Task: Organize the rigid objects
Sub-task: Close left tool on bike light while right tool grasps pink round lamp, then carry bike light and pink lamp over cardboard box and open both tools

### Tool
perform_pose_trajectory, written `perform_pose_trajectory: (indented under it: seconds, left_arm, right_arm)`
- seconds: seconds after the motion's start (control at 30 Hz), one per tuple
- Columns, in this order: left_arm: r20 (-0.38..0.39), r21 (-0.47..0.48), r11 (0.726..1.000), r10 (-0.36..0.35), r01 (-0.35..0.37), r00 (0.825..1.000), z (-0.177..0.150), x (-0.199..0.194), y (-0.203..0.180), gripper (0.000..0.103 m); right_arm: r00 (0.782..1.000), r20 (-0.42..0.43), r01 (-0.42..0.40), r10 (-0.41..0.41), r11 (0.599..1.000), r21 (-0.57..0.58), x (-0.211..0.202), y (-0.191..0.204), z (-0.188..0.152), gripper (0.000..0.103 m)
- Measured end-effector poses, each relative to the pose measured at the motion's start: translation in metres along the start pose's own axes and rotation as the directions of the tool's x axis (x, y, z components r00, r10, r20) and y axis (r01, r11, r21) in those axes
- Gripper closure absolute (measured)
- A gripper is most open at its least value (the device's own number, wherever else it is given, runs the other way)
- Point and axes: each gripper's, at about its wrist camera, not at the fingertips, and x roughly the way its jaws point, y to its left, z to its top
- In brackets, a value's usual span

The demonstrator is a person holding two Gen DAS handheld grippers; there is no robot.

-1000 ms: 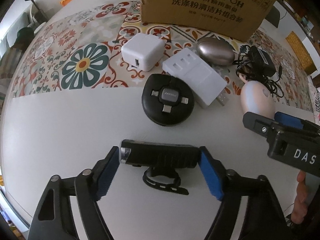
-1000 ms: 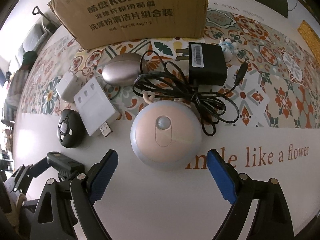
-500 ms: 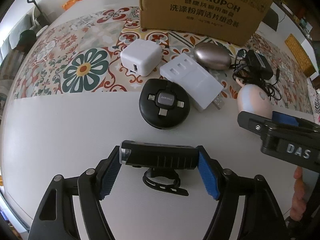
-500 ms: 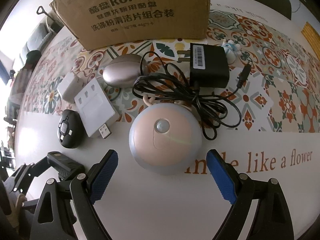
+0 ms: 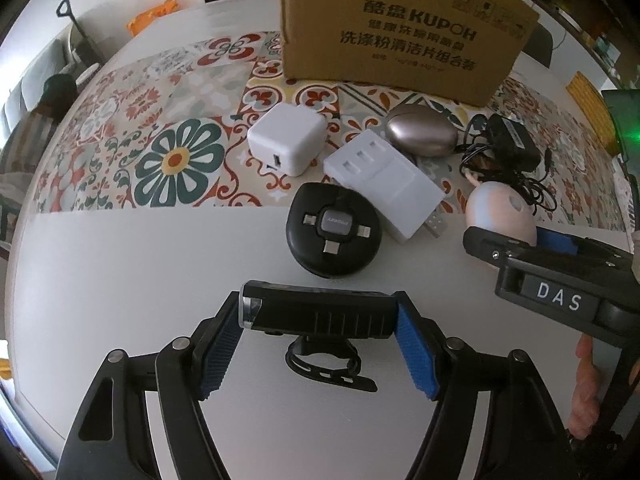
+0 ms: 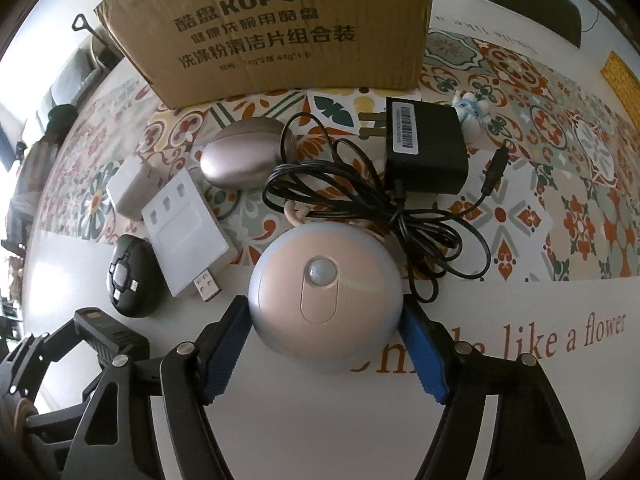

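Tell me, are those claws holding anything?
Left claw grips the black bike light by its two ends. Right claw pinches the round lamp at its sides.

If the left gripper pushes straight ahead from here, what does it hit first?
The left gripper already holds the black bike light crosswise. That light would likely meet the round black cable case first, slightly right of centre; depth is unclear.

Between the left gripper's (image 5: 320, 328) ribbed blue pads (image 5: 414, 354), a matt black ribbed plastic bike light (image 5: 318, 314) is showing. Ahead, a brushed metallic pebble case (image 5: 421, 135) is gleaming before a matt cardboard box (image 5: 400, 36). Between the right gripper's (image 6: 324, 344) pads, a smooth satin plastic dome light (image 6: 324, 292) is shining.
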Motion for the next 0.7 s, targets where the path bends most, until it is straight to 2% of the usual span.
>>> perform_pose_trajectory:
  seconds: [0.3,0.5,0.7]
  left_arm:
    - [0.013,0.026,1.0,-0.005,0.004,1.0,-0.002,-0.005,-0.003,0.03]
    - [0.022,0.054,0.998,-0.01,0.009,1.0,-0.004,-0.009,-0.01,0.03]
    - [0.051,0.076,0.997,-0.033,0.029,0.998,0.001,-0.019,-0.015,0.03]
  right_arm:
    - [0.999,0.011,-0.04,0.04,0.999,0.02,-0.014,-0.006,-0.019,0.03]
    - [0.997,-0.014,-0.078,0.079,0.995,0.055,-0.025,-0.011,-0.04,0.03]
    - [0.998,0.007,-0.066,0.066,0.994,0.087,-0.042,-0.022,-0.053,0.03]
